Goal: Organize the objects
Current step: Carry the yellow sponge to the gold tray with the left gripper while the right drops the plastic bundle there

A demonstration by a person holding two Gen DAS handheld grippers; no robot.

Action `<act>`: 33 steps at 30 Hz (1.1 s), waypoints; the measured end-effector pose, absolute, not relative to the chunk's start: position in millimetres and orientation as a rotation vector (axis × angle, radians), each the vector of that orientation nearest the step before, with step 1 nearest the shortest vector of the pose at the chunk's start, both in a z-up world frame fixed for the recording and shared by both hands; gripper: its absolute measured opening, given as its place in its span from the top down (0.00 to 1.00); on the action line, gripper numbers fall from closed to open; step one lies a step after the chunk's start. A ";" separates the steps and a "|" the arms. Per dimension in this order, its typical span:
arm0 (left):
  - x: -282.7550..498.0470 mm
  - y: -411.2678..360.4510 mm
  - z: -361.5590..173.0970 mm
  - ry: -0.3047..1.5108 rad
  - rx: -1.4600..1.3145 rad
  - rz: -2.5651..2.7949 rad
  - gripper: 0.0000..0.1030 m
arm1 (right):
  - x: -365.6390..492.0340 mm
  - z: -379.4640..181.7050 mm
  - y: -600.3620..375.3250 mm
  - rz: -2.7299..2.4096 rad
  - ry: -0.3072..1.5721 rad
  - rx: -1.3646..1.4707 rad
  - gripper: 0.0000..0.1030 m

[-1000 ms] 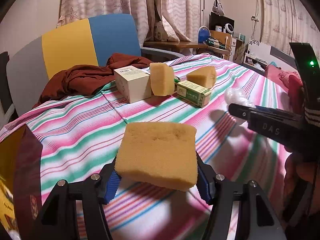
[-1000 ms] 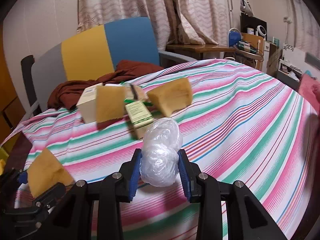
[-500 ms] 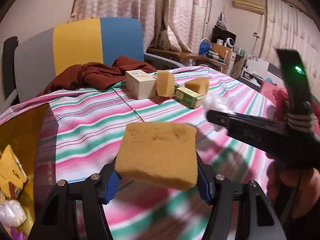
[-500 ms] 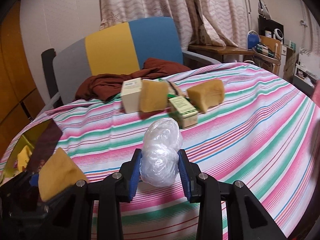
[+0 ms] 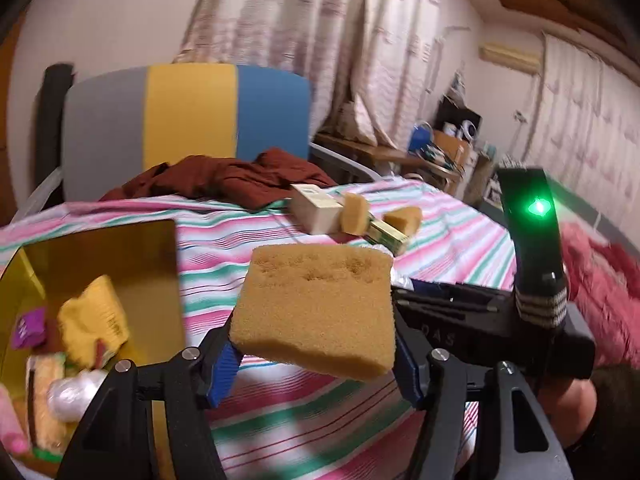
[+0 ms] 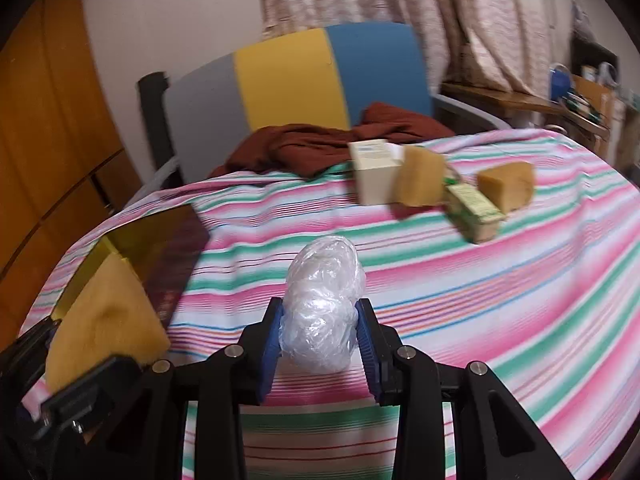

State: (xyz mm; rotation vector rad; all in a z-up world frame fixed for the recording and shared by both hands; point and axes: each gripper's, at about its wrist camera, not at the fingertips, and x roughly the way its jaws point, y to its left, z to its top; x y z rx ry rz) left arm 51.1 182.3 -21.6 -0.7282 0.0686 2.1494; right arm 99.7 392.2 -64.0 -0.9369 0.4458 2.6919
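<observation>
Two loads in transit. Far left: yellow bin [image 5: 100, 248] at bench [image 5: 248, 236] edge, already holding wrappers & a plastic ball. L gripper [image 5: 312, 356]: jaws clamped on tan sponge [image 5: 316, 308], held above striped cloth, just beside bin. R gripper [image 6: 320, 344]: jaws pinched nearly together on crumpled clear plastic wad [image 6: 324, 304], also off the surface. Further right, still on bench: white box [image 6: 376, 176], two sponge pieces [image 6: 420, 178], green carton [image 6: 472, 212]. Step, prob.: carry-to-bin. Next: get sponge over bin mouth, then spread jaws; wad follows.
</observation>
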 end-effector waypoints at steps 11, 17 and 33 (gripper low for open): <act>7.5 70.8 -9.6 -0.100 -0.751 2.432 0.37 | 67.9 -39.7 303.2 2.928 0.359 -1.010 0.65; -28.4 23.1 -23.1 -0.137 -0.885 2.555 0.37 | 51.6 -35.8 259.8 3.032 0.324 -1.079 0.62; -82.4 -7.7 -46.1 -0.047 -1.116 2.642 0.33 | 58.9 -45.1 253.1 3.004 0.352 -1.112 0.33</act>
